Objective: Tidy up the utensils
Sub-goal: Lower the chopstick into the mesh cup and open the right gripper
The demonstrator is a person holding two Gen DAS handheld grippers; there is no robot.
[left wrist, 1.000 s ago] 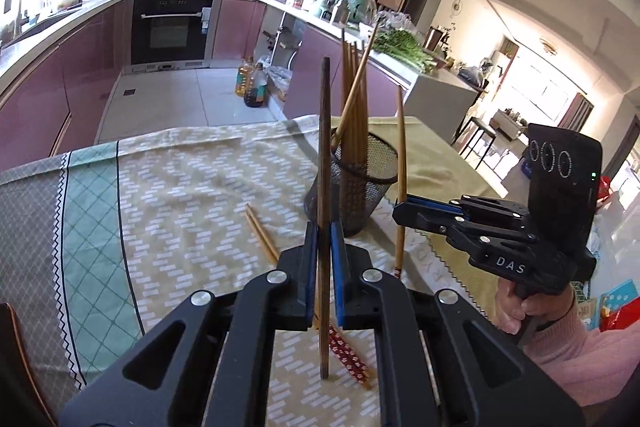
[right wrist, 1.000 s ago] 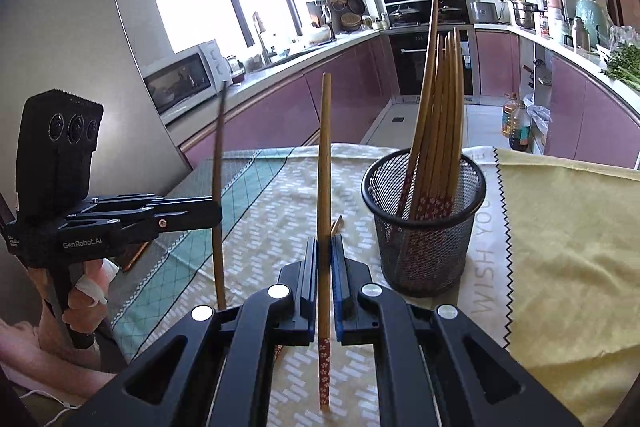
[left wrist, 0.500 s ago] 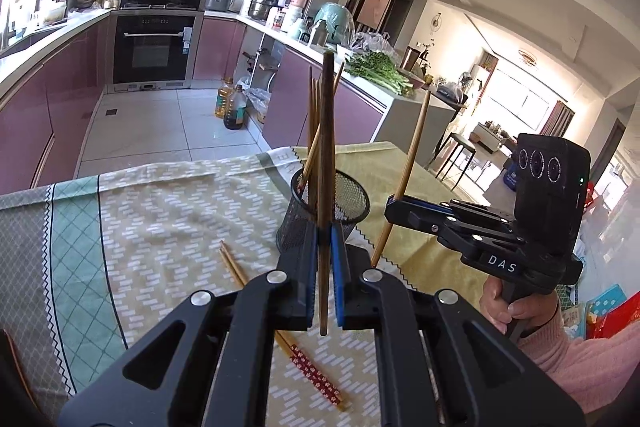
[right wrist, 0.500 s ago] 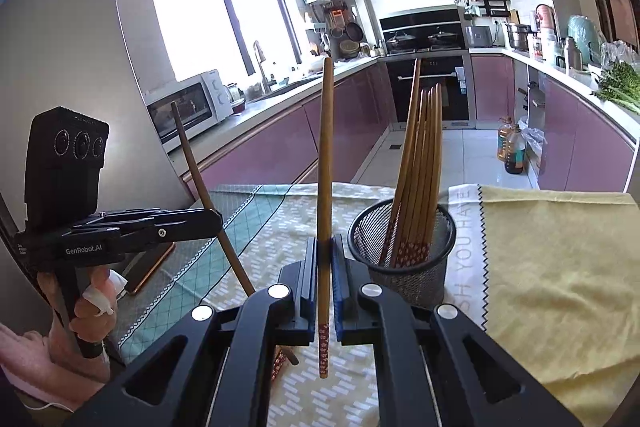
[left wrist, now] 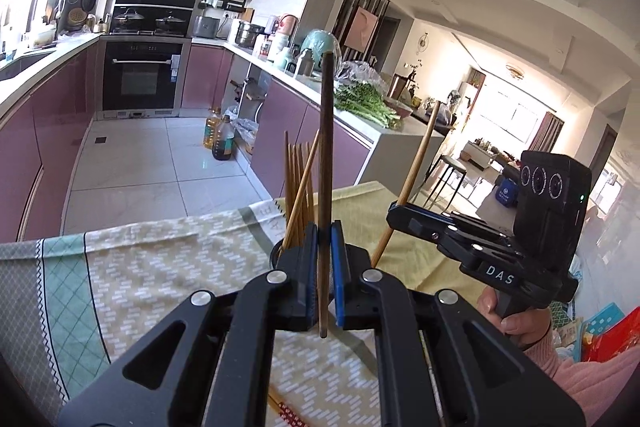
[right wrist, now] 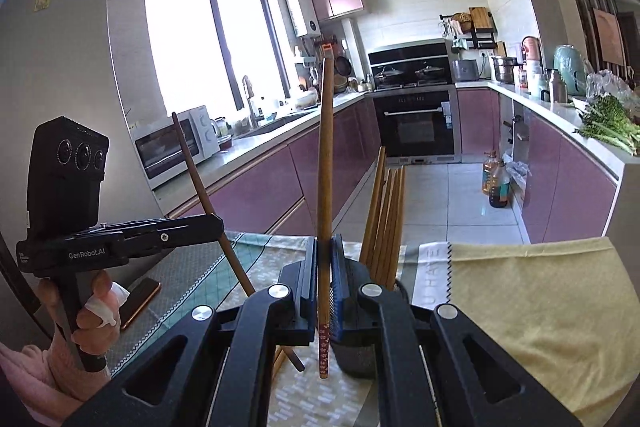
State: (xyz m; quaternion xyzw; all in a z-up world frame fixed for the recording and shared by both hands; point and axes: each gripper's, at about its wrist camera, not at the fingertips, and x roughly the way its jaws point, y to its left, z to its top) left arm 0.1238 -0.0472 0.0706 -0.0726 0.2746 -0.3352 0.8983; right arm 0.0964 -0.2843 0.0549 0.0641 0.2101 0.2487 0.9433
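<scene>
Left wrist view: left gripper is clamped on a dark chopstick, long axis upright, lower tip hanging just below the jaws. The mesh holder sits directly ahead and below, mostly hidden behind the fingers; only its near rim shows. The chopsticks already in it stand near-vertical, fanned slightly. Right gripper is off to the right, pinching a lighter chopstick that leans up and right. One more patterned chopstick lies on the bench cloth, bottom edge of view.

Right wrist view: right gripper grips its chopstick upright, floral end down. Holder lies just ahead and slightly right, partly occluded by the right finger; bundle rises above it. Left gripper is well left, its stick tilted.

Judgement: both sticks are clear above the rim. The holder looks about centred for the left and just right of centre for the right; which is nearer I cannot tell. Drop needs vertical alignment over the opening.
</scene>
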